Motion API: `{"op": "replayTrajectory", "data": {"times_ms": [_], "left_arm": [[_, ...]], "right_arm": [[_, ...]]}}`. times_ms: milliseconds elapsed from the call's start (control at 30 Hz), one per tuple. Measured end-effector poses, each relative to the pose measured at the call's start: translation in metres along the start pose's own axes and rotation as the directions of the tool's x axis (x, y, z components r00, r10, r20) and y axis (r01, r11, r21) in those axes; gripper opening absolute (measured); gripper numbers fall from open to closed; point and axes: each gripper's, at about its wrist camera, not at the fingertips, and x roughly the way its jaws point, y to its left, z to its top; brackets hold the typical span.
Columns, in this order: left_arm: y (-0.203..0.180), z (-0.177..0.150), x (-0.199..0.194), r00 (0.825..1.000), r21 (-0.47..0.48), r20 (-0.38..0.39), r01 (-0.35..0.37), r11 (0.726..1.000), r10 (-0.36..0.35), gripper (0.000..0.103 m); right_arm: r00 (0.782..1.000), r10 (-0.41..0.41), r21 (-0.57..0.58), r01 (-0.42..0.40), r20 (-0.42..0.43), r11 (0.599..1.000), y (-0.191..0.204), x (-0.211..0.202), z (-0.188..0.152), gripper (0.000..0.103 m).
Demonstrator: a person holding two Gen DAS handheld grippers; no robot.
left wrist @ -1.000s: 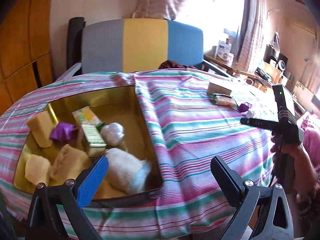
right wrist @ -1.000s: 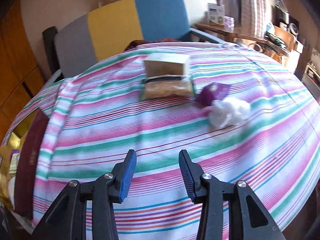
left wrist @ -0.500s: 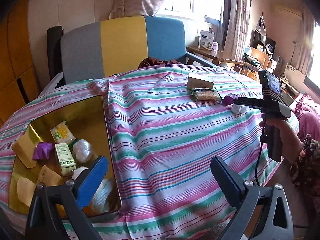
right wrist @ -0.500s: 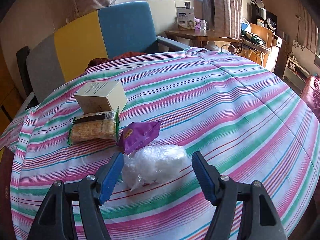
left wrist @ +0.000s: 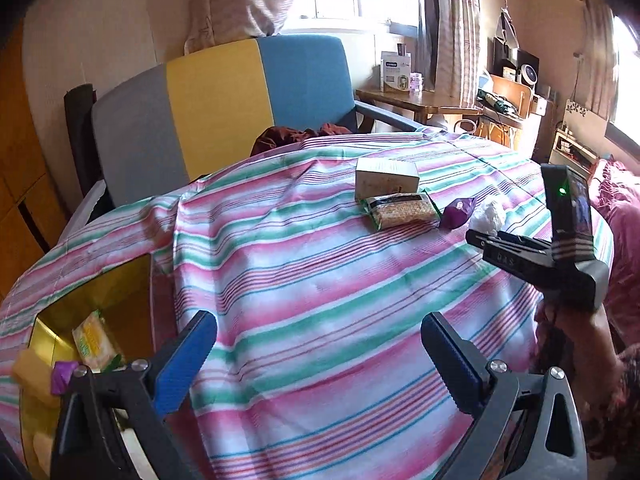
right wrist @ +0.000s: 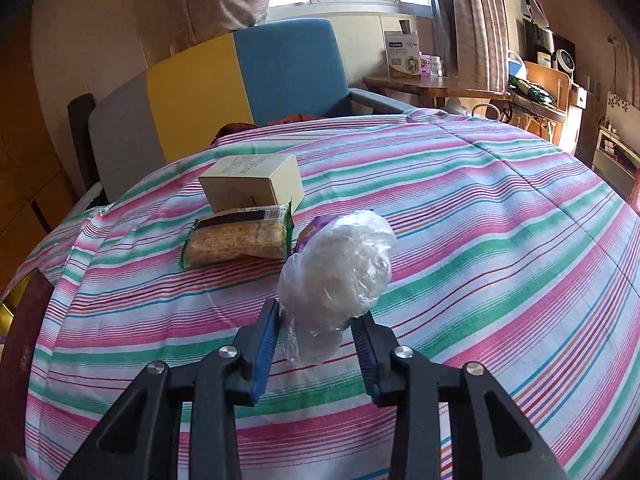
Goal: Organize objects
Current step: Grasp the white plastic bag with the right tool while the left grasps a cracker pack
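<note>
My right gripper [right wrist: 318,344] is shut on a white plastic-wrapped ball [right wrist: 338,276] and holds it at the striped tablecloth. Behind it lie a purple packet [right wrist: 310,230], mostly hidden, a green cracker packet [right wrist: 240,242] and a cream box [right wrist: 254,186]. In the left wrist view the same ball [left wrist: 487,214], purple packet [left wrist: 459,212], cracker packet [left wrist: 402,210] and box [left wrist: 386,178] sit at the far right, by the right gripper [left wrist: 478,240]. My left gripper [left wrist: 320,360] is open and empty over the cloth. The gold tin [left wrist: 124,292] with several items is at the lower left.
A grey, yellow and blue chair [left wrist: 224,96] stands behind the table. A wooden side table [left wrist: 416,100] with a box stands by the window. The table edge drops off at the right, by a pink bed [left wrist: 620,216].
My right gripper moved forward and closed on the white ball. My left gripper swung right, away from the tin, which now sits at the frame's lower left.
</note>
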Motion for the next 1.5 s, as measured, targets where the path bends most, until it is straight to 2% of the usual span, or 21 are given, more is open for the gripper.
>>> {"op": "replayTrajectory", "data": {"times_ms": [167, 267, 367, 667, 833, 967, 1000, 1067, 1133, 1233, 1333, 1400, 1433, 1500], "left_arm": [[-0.026, 0.033, 0.056, 0.999, 0.105, -0.006, 0.037, 0.994, -0.037, 0.103], [-0.039, 0.051, 0.094, 0.997, 0.139, -0.055, 0.06, 0.988, -0.053, 0.103], [-0.051, 0.065, 0.125, 0.994, 0.171, -0.081, 0.08, 0.982, -0.067, 0.103], [-0.086, 0.103, 0.183, 0.992, 0.319, -0.056, 0.123, 0.94, -0.111, 0.103], [-0.094, 0.108, 0.213, 0.986, 0.353, -0.099, 0.159, 0.922, -0.133, 0.103], [-0.093, 0.111, 0.22, 0.976, 0.324, -0.112, 0.214, 0.922, -0.187, 0.101], [-0.093, 0.11, 0.221, 0.973, 0.317, -0.118, 0.228, 0.92, -0.201, 0.099], [-0.094, 0.105, 0.221, 0.964, 0.296, -0.141, 0.259, 0.919, -0.226, 0.087], [-0.094, 0.101, 0.216, 0.966, 0.288, -0.128, 0.253, 0.924, -0.225, 0.084], [-0.094, 0.096, 0.208, 0.96, 0.271, -0.126, 0.277, 0.922, -0.251, 0.078], [-0.096, 0.097, 0.2, 0.961, 0.268, -0.106, 0.276, 0.923, -0.257, 0.078], [-0.098, 0.101, 0.197, 0.968, 0.282, -0.078, 0.25, 0.926, -0.238, 0.083], [-0.099, 0.102, 0.196, 0.971, 0.283, -0.065, 0.239, 0.929, -0.23, 0.089], [-0.101, 0.107, 0.196, 0.97, 0.276, -0.056, 0.241, 0.93, -0.235, 0.094]], "right_arm": [[0.997, -0.028, 0.001, 0.028, 0.067, 1.0, 0.001, -0.012, -0.004, 0.036], [0.996, -0.036, 0.009, 0.035, 0.085, 0.999, -0.001, -0.014, -0.005, 0.036], [0.996, -0.033, 0.029, 0.031, 0.083, 0.999, -0.007, -0.012, -0.005, 0.036], [0.998, -0.01, 0.106, 0.004, 0.06, 0.994, -0.024, -0.004, -0.009, 0.037], [0.999, 0.0, 0.148, -0.006, 0.043, 0.989, -0.032, 0.001, -0.01, 0.037], [0.999, 0.008, 0.154, -0.015, 0.047, 0.988, -0.033, 0.002, -0.01, 0.037], [0.999, 0.011, 0.158, -0.018, 0.047, 0.987, -0.034, 0.003, -0.011, 0.037], [0.999, 0.014, 0.167, -0.022, 0.048, 0.986, -0.036, 0.003, -0.011, 0.037], [0.999, 0.018, 0.173, -0.026, 0.047, 0.985, -0.038, 0.003, -0.012, 0.037], [0.999, 0.021, 0.178, -0.03, 0.05, 0.984, -0.039, 0.003, -0.012, 0.037], [0.998, 0.022, 0.186, -0.031, 0.055, 0.982, -0.04, 0.002, -0.012, 0.037], [0.998, 0.022, 0.19, -0.032, 0.055, 0.981, -0.041, 0.002, -0.012, 0.037], [0.998, 0.021, 0.191, -0.032, 0.056, 0.981, -0.041, 0.001, -0.012, 0.037], [0.998, 0.022, 0.19, -0.032, 0.055, 0.981, -0.04, 0.001, -0.013, 0.037]]}}
